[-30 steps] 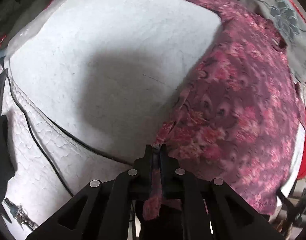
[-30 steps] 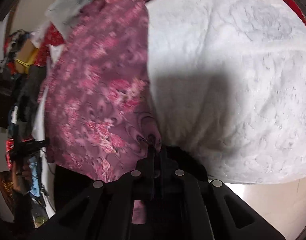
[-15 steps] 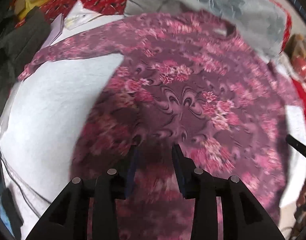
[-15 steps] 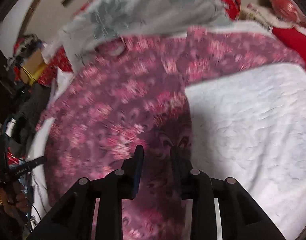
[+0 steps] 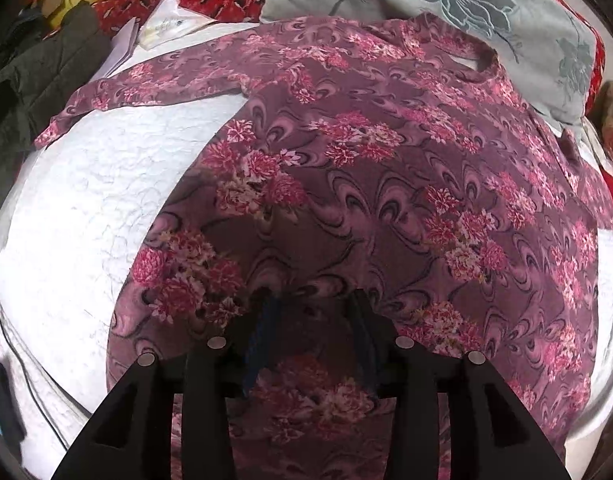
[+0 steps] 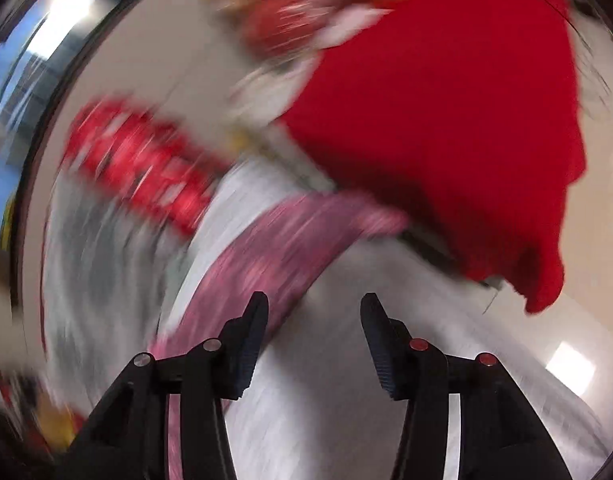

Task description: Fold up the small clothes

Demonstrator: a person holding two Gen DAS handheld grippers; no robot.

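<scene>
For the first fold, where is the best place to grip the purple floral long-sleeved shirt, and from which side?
Probably the cuff of the outstretched sleeve on the purple floral shirt. It lies flat on the white quilted cover, far from the body, so come from its open end at the picture's left with the left gripper, whose jaws are opening and empty.

No legible text, label, brand or number appears in either of my views; the white papers (image 5: 162, 26) show only blurred, unreadable marks.
</scene>
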